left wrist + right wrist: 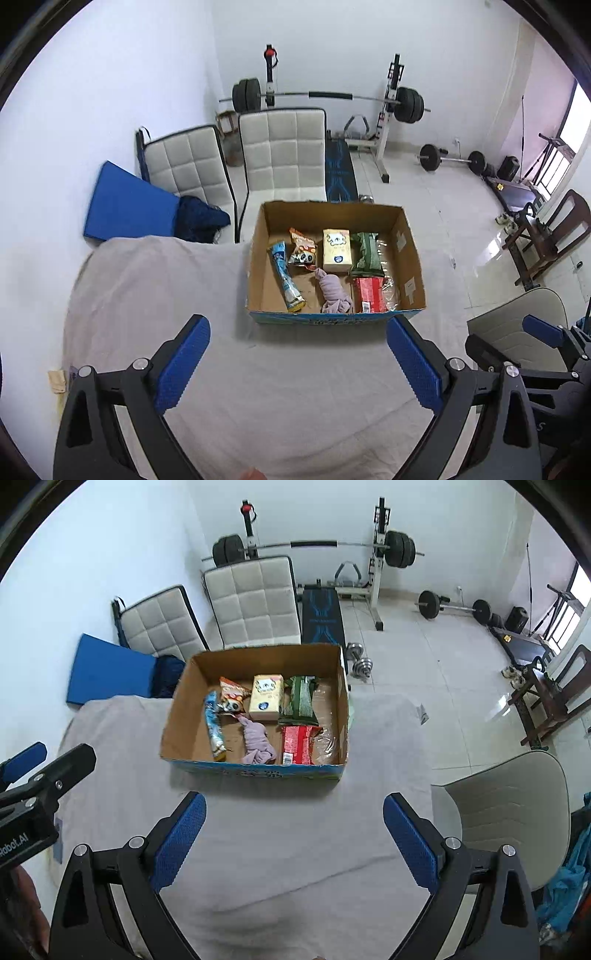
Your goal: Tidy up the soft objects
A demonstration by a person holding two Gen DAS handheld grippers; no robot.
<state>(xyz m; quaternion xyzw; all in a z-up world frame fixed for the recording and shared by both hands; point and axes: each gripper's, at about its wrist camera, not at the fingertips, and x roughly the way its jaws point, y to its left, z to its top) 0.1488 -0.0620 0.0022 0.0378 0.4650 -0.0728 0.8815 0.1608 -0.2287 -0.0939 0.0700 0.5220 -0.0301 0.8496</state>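
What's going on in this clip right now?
A person holds two tools over a cloth-covered table; the left tool and right tool are both open and empty. Ahead sits a cardboard box holding snack packets, a yellow carton, a red pack and a knotted mauve cloth. Nothing is being gripped.

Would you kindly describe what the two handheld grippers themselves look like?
Both match: the left gripper and right gripper have black angular linkage arms with silver pivot bolts and two fingers faced with blue dimpled pads. White lettering marks the left gripper's black body in the right wrist view.
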